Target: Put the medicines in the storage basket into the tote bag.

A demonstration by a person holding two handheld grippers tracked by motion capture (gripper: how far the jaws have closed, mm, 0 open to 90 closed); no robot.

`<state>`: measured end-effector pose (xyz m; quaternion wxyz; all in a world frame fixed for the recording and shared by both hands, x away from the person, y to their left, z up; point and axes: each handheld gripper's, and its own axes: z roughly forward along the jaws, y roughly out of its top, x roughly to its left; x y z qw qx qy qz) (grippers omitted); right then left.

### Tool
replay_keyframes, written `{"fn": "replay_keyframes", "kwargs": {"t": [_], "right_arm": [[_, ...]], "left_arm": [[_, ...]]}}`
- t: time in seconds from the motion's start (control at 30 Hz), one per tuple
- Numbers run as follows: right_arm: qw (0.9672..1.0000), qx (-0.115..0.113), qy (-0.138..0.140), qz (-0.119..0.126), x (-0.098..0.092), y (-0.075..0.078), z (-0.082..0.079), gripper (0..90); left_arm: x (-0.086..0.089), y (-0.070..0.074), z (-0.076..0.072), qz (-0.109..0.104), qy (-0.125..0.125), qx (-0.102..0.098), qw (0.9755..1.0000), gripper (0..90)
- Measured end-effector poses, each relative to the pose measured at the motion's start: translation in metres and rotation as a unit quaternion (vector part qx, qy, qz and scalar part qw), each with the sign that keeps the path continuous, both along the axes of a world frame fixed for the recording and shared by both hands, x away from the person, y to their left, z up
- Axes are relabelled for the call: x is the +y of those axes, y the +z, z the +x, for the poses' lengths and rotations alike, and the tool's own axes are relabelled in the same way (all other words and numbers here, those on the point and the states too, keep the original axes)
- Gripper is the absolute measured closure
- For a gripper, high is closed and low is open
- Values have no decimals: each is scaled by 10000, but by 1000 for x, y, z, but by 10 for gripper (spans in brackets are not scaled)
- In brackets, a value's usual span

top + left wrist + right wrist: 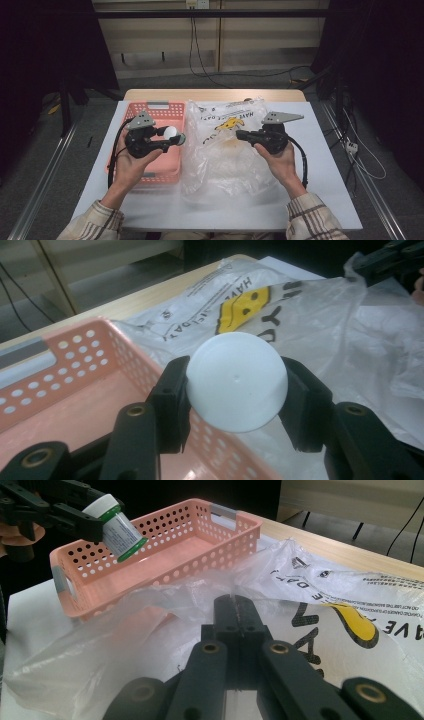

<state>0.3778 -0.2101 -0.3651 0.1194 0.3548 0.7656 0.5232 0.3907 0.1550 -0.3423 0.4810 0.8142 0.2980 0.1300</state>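
Little jar point(172, 134), white lid, green rim: held up over right edge of pink basket point(165, 112), tilted, not touching it. Left gripper point(176, 137) jaws part way shut, pads squeezing jar on both sides; in left gripper view round white lid point(236, 381) sits between jaws. Clear plastic bag point(225, 155) with yellow smiley face lies just right of basket, touching it. Right gripper point(240, 134) sits on bag, right of basket, jaws closed tight, pinching bit of bag point(232, 597). Basket and bag rest on white table point(330, 190).
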Motion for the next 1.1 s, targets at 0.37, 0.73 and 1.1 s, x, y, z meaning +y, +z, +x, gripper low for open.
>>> {"fn": "replay_keyframes", "kwargs": {"t": [0.37, 0.73, 1.1], "right_arm": [[10000, 19, 17, -26, 3, -2, 1, 900], [10000, 22, 31, -30, 4, -2, 1, 900], [10000, 21, 23, -21, 4, -1, 3, 900]], "left_arm": [[-24, 13, -20, 14, -388, -71, 9992, 511], [-56, 19, -41, 54, -913, -137, 9957, 511], [-89, 22, -53, 105, -1294, -194, 9914, 511]]}}
